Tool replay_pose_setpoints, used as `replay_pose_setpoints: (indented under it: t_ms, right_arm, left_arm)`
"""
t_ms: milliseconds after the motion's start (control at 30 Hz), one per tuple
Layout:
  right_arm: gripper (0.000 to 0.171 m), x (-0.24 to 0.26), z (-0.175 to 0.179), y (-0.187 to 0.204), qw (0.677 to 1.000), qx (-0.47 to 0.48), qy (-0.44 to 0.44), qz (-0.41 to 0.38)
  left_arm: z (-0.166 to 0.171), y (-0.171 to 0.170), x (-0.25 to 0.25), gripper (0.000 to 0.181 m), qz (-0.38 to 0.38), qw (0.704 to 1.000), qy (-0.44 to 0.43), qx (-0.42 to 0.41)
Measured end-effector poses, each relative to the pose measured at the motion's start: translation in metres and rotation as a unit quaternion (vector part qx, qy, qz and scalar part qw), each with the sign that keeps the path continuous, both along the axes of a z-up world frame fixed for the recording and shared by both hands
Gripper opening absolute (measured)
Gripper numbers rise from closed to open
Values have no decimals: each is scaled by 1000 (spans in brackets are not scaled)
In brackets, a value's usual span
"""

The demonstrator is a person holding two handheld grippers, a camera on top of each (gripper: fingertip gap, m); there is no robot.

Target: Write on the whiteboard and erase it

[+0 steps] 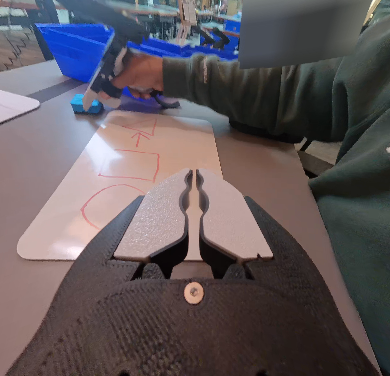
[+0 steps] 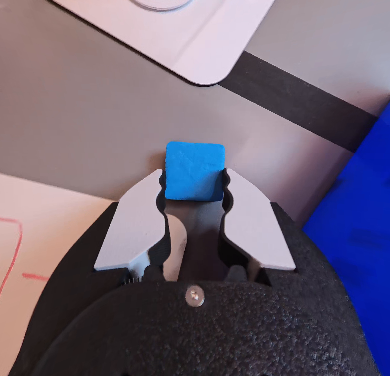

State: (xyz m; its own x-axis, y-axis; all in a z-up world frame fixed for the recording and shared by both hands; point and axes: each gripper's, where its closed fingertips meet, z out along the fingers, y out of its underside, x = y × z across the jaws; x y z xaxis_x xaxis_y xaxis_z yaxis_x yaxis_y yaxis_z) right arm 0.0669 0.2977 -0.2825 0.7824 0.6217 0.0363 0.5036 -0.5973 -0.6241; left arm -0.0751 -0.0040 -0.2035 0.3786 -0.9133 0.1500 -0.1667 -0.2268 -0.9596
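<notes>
Grey tabletop (image 1: 263,176) with whiteboard (image 1: 130,176) lying flat, long axis running toward 12 o'clock in the left wrist view; red marker shapes on it: circle nearest, rectangle in the middle, arrow and triangle at the far end. Left tool (image 1: 194,173) low over the near edge of the whiteboard, fingers nearly together, narrow slit between them, nothing held. Blue eraser (image 2: 194,172) on bare tabletop just past the whiteboard's far corner, at 11 o'clock from the left tool. Right tool (image 2: 193,173) spread apart, tips straddling the eraser on both sides, left tip touching or nearly so, right tip close; firm grip not confirmable. Hand (image 1: 137,75) in dark green sleeve (image 1: 232,85) gripping the right tool's handle. White tray (image 2: 168,34) at 12 o'clock beyond the eraser, blue bin (image 2: 358,197) at 3 o'clock.
</notes>
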Motion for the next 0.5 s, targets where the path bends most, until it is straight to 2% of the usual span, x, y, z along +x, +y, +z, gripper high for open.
replay_pose_setpoints:
  t_ms: [100, 233, 333, 400, 500]
  right_arm:
    - [51, -8, 16, -21, 997, 2, 28, 71]
    - [51, -8, 36, -90, 987, -14, 32, 157]
    - [51, 11, 21, -137, 982, -34, -22, 183]
    - [51, 24, 9, -154, 981, -39, -52, 182]
    - [51, 10, 1, -174, 977, -41, -41, 204]
  left_arm:
    - [-21, -4, -4, 0, -15, 997, 70, 5]
    - [-52, -12, -9, 0, -36, 984, 173, 10]
    - [-65, -18, -8, 0, -53, 973, 222, 22]
    - [-73, -20, -5, 0, -58, 967, 248, 30]
    - [-86, -18, -7, 0, -50, 946, 314, 68]
